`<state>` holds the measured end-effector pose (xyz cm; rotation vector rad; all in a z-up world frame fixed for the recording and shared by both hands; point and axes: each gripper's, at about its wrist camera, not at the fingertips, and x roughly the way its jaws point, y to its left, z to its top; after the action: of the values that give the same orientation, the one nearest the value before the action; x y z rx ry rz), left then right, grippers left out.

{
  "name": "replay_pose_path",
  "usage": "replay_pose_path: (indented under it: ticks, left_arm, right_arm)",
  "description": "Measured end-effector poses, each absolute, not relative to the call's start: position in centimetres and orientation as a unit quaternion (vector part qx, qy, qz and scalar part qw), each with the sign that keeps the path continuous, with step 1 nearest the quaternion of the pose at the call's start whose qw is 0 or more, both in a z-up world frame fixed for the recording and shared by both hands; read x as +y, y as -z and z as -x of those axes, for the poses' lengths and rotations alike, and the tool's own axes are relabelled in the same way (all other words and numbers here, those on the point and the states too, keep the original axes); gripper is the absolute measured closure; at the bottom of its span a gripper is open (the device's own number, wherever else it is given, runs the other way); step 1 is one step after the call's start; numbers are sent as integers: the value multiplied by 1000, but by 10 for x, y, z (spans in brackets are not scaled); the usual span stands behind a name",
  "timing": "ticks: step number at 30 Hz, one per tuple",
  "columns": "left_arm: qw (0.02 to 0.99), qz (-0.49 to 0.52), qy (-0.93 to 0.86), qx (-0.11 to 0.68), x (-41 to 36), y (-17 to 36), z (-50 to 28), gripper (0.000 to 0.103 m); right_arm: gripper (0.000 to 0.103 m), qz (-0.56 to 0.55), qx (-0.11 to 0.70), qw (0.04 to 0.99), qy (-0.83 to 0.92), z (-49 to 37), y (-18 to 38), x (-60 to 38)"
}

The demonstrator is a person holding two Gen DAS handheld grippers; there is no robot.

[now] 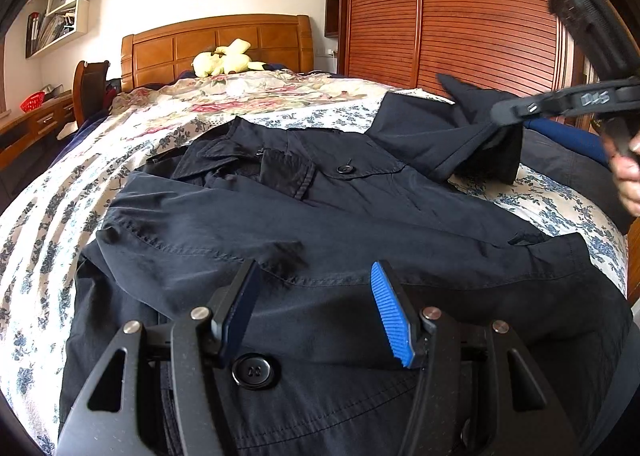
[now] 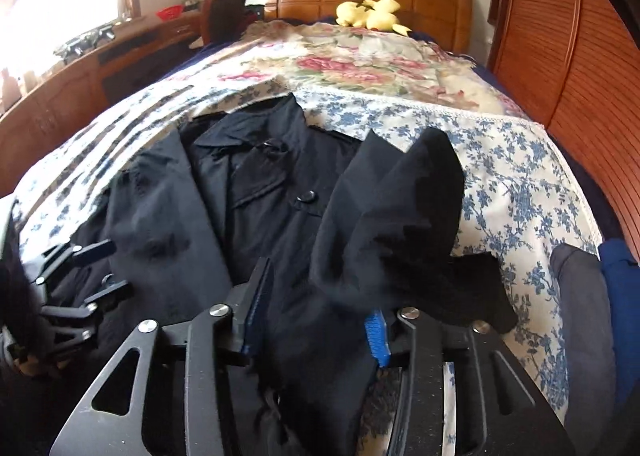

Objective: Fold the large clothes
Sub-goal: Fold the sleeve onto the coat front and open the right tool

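Note:
A large dark navy coat (image 1: 320,215) lies spread front-up on the bed, collar toward the headboard. My left gripper (image 1: 316,276) is open and empty, hovering just above the coat's lower front near a big button (image 1: 253,370). The right gripper (image 1: 500,111) shows in the left wrist view at the right, holding the coat's right sleeve (image 1: 452,135) lifted above the bed. In the right wrist view the right gripper (image 2: 316,296) stands wide apart, with the sleeve cloth (image 2: 384,215) bunched between the fingers and draped over the right pad. The coat's body (image 2: 248,183) lies beyond.
The bed has a blue floral sheet (image 2: 520,183) and a pink floral quilt (image 1: 256,91) further back. A yellow plush toy (image 1: 226,59) sits by the wooden headboard (image 1: 216,39). A wooden wardrobe (image 1: 460,15) stands on the right, a desk (image 2: 80,71) on the left. Folded clothes (image 2: 600,316) lie at the bed's right edge.

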<state>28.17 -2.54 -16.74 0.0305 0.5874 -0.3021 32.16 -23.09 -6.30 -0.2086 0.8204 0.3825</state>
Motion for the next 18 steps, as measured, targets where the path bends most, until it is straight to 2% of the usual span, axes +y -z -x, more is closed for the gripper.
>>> replay_pose_path:
  ticks: [6,10,18]
  left_arm:
    - [946,-17,148,288,-25,168,-282,46]
    - [946,-16,148,288,-25,168,-282,46]
    - [946,-17,148,289,-25,168,-282,46]
  right_arm:
    - [46,113,358,911,-172,-301,33,-250]
    - [45,108,352,919,-144,-309,27,-270]
    - [44,98,382,915,-78,-353,63,-324]
